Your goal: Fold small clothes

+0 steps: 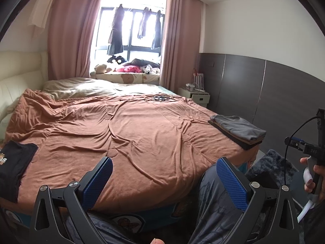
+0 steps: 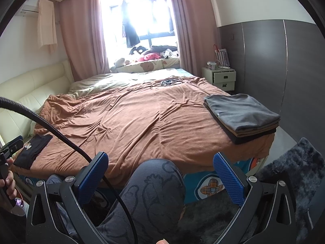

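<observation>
Tongs, left [image 1: 164, 181] and right [image 2: 160, 178], are both gaping empty before the bed [image 1: 126, 126]. Only the right view is showing an air conditioner [image 2: 29, 7]; "DAS" is showing only in the left view, on the right handle [image 1: 313, 152].

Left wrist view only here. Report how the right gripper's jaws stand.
Observer: The right gripper is open, with nothing between its blue pads.
Operator: Look for anything crossing in front of it.
Observer: A black cable arcs in from the left edge and runs down past the gripper's left finger.
Operator: Check high up on the left side of that view.
Observer: An air conditioner is mounted there, outside your frame.
</observation>
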Tool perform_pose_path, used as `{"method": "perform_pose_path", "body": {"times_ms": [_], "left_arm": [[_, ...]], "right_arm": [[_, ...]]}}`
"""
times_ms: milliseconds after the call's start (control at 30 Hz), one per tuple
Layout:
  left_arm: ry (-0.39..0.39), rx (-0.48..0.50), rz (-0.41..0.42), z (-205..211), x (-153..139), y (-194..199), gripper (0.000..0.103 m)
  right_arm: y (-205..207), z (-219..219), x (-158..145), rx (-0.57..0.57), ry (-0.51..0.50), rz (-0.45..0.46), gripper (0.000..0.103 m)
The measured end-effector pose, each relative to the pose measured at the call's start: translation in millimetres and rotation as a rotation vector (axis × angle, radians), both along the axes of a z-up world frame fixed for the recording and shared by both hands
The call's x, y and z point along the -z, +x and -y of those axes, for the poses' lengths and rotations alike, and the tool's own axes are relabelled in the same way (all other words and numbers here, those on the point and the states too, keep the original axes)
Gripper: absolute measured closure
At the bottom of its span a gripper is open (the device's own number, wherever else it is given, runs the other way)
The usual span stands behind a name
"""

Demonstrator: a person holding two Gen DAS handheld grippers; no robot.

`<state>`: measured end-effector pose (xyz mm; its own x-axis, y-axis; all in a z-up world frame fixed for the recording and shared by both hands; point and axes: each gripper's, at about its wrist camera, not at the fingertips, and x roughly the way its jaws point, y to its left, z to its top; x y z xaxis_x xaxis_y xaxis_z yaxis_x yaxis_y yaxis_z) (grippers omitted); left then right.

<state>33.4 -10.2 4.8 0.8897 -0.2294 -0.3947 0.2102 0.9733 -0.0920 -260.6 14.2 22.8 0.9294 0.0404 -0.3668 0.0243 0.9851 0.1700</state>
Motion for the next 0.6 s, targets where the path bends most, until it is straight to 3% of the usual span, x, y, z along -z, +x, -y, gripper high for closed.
{"method": "perform_pose_path", "body": {"times_ms": [600], "left_arm": [[-0.001, -0.021, 0.007, -5.6, -0.8, -9.6, 0.0]], "right_arm": [[-3.6, -3.2, -2.3, 0.0, -0.002, 0.011, 0.0]]}}
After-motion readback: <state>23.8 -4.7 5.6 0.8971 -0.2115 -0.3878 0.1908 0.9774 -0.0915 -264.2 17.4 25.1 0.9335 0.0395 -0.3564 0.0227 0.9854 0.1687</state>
